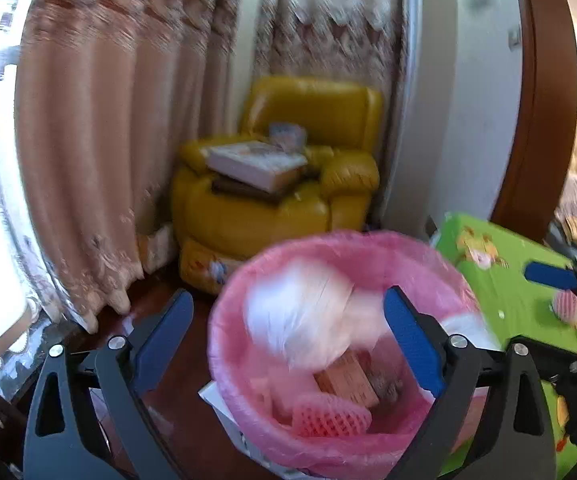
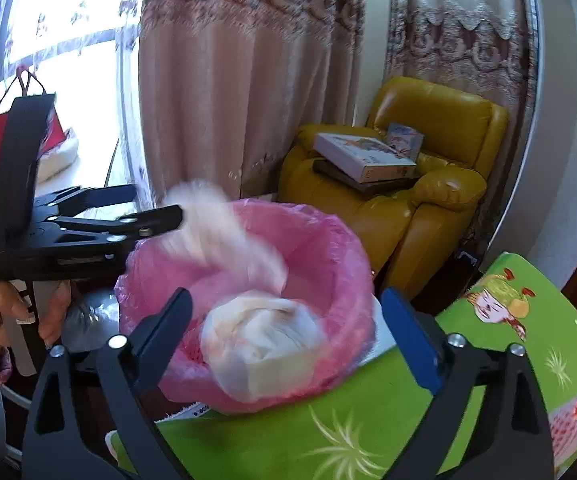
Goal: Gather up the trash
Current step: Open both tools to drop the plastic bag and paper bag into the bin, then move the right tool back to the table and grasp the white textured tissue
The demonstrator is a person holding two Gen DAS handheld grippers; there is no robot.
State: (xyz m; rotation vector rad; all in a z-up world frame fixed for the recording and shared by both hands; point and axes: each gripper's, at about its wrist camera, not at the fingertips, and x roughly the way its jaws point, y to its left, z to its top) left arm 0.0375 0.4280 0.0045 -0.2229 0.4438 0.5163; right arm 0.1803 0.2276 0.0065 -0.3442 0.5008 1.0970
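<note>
Over bin: pink-lined bin [image 1: 328, 360] — blurred white wads [image 2: 260, 344] inside
Left gripper [image 1: 288, 332]: jaws apart
Right gripper [image 2: 288, 332]: jaws apart — empty

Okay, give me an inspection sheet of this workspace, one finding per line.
Surface: green cartoon-print table beside the bin.
Job's things: pink-lined trash bin holding white tissue wads, a pink foam net and a brown box.
Clutter: another foam net on the table.
Grippers: left gripper and right gripper open, nothing between the fingers.
Cables: nothing seen.
Surroundings: yellow armchair with books, curtains.
</note>
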